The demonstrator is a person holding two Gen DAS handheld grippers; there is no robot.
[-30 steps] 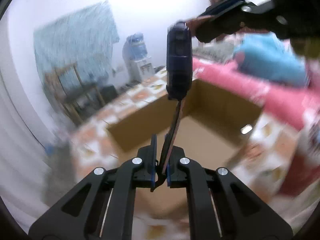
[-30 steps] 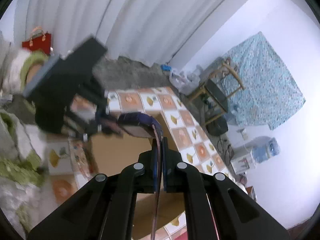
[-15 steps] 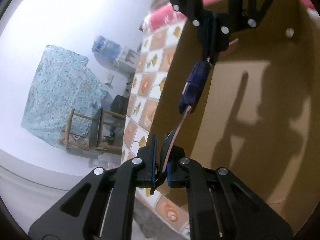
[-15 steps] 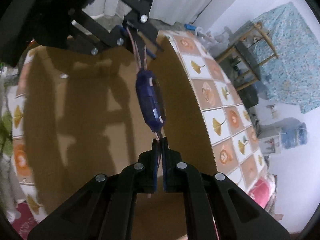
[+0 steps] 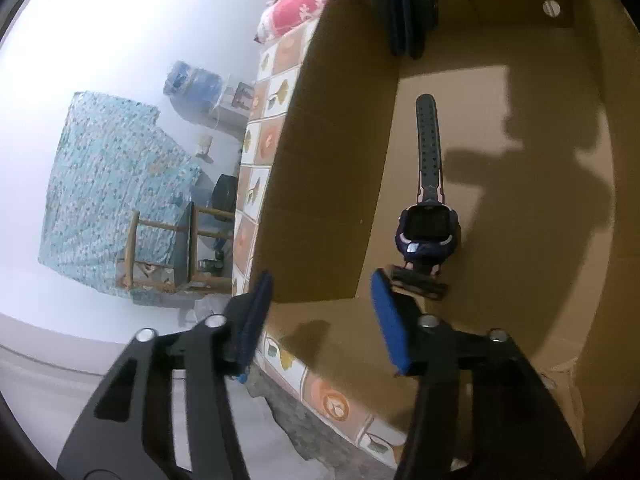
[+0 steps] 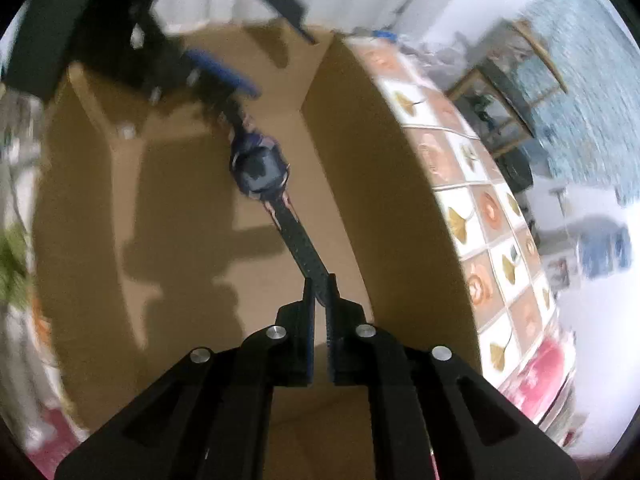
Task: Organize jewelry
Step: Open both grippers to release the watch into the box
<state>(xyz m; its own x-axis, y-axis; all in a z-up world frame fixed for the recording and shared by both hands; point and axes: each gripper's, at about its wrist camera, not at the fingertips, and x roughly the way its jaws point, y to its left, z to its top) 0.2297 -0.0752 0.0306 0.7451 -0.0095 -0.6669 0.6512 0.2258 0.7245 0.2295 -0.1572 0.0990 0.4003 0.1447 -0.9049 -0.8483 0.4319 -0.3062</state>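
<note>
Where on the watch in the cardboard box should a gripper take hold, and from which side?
Probably the perforated strap, from above, closing across its width. The watch lies flat, face up, on the box floor; its case is bulkier, and the walls hinder side approaches.

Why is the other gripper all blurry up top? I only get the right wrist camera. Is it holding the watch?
Observer: No. In the left wrist view the left gripper has just been opening. Its jaws stand wide with nothing between them, and the watch has its buckle end just beyond one pad.
Operator: Is my gripper holding the strap?
Observer: Seemingly not. There the strap's rounded tip lies bare on the floor of the cardboard box, apart from the right gripper.
</note>
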